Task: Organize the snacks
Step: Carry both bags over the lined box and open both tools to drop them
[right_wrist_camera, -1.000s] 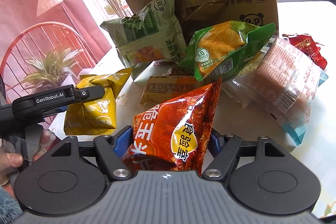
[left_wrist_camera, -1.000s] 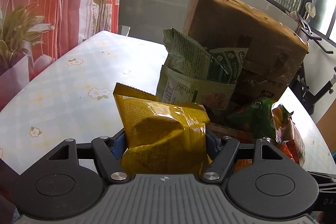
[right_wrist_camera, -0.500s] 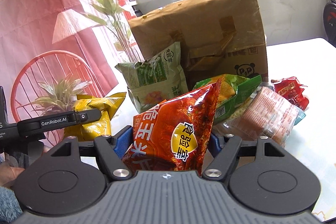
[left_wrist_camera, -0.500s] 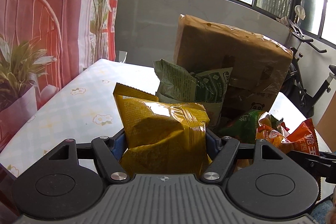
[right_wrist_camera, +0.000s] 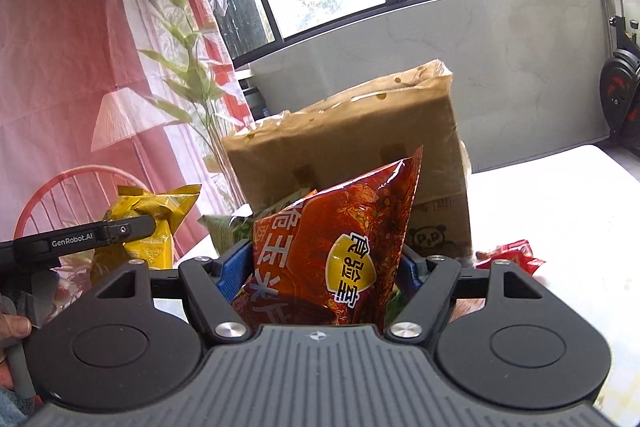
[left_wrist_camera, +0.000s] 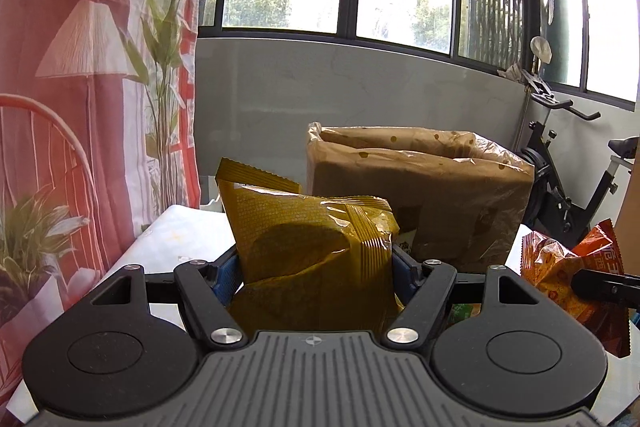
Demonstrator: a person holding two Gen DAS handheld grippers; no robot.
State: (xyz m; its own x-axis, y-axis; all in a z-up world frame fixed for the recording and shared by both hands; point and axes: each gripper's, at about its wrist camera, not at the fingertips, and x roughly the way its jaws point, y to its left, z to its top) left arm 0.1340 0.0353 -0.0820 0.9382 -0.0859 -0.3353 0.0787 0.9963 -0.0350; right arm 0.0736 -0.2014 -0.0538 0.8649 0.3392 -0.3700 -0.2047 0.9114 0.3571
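Observation:
My left gripper [left_wrist_camera: 314, 269] is shut on a yellow snack bag [left_wrist_camera: 308, 239], held up in the air in front of an open brown paper bag [left_wrist_camera: 420, 195]. My right gripper [right_wrist_camera: 326, 269] is shut on a red-orange snack bag [right_wrist_camera: 340, 247], also lifted, just before the same paper bag [right_wrist_camera: 352, 147]. In the right wrist view the yellow bag [right_wrist_camera: 152, 223] hangs at the left in the other gripper. In the left wrist view the red-orange bag [left_wrist_camera: 572, 267] shows at the right edge.
On the white table [right_wrist_camera: 560, 211] a red packet [right_wrist_camera: 516, 255] lies to the right of the paper bag, and a green packet [right_wrist_camera: 228, 227] leans at its left. An exercise bike [left_wrist_camera: 560, 187] stands behind the table. A person's hand [right_wrist_camera: 14, 327] holds the left gripper.
Both grippers have risen with their bags and tilted up. The paper bag's open top has come into view and the snacks on the table have dropped mostly out of sight.

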